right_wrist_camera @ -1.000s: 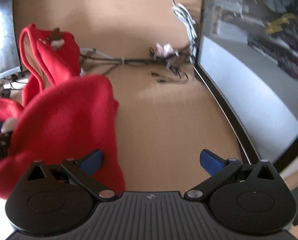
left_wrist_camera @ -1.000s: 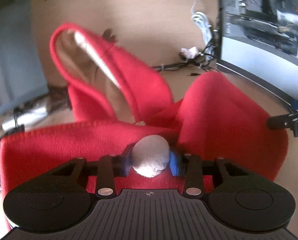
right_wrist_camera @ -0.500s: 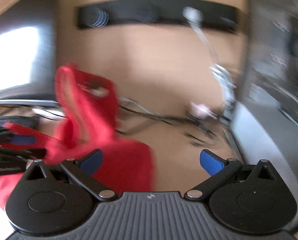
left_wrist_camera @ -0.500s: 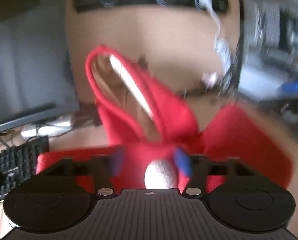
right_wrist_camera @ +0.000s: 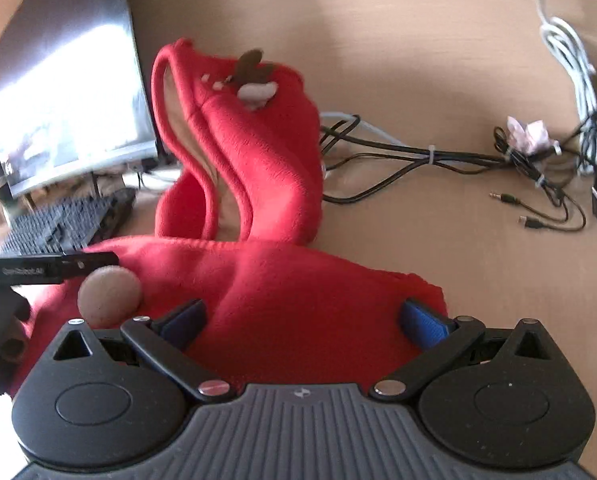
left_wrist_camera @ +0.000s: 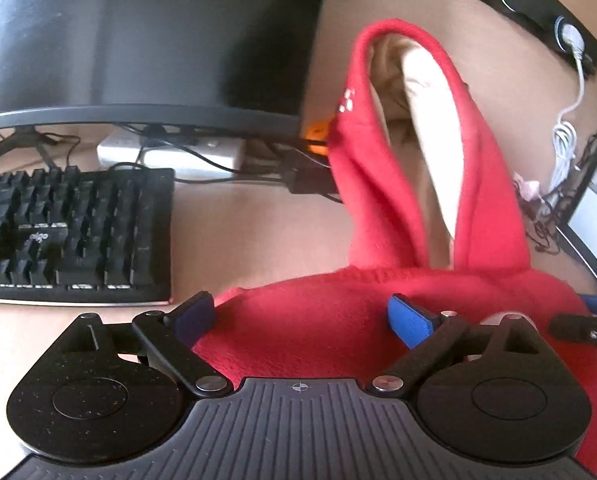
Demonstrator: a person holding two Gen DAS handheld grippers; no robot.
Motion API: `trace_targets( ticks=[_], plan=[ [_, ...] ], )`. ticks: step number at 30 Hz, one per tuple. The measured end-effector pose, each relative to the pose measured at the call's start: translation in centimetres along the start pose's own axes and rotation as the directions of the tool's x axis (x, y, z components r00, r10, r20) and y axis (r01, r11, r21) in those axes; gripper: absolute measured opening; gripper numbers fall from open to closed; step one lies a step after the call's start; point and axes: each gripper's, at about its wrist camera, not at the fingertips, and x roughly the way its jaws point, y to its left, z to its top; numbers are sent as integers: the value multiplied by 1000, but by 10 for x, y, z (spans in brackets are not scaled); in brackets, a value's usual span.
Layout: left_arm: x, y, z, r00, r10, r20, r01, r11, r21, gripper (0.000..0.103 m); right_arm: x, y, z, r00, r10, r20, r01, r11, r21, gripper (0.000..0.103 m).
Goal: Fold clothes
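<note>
Both claws, left gripper (left_wrist_camera: 300,318) opening and right gripper (right_wrist_camera: 302,324) wide, hovered empty over the red fleece hooded garment (left_wrist_camera: 338,320), its hood (right_wrist_camera: 242,152) lying beyond them.

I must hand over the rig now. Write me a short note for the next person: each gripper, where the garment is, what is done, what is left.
Left gripper: jaws opening, nothing pinched, red hooded garment beneath.
Right gripper: open, above the same garment.
Garment: bunched on the desk, hood standing up, white pompom lying loose.
Done: no neat fold shows.
Left: flatten the hood, fold the body.
</note>
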Motion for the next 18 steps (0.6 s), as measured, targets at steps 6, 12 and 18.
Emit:
trace_targets(
  ticks=[6, 12, 18],
  plan=[
    [-14, -20, 14, 998, 61, -12, -60, 997, 41, 97, -10, 13, 11, 1000, -31, 8, 31, 997, -68, 103],
    [-8, -53, 11, 986, 133, -96, -116, 979, 171, 99, -13, 39, 36, 996, -30, 88, 39, 995, -95, 103],
    [2, -55, 7, 976, 188, -110, -169, 972, 161, 102, 50, 56, 24, 989, -147, 1, 144, 967, -209, 103]
  ],
)
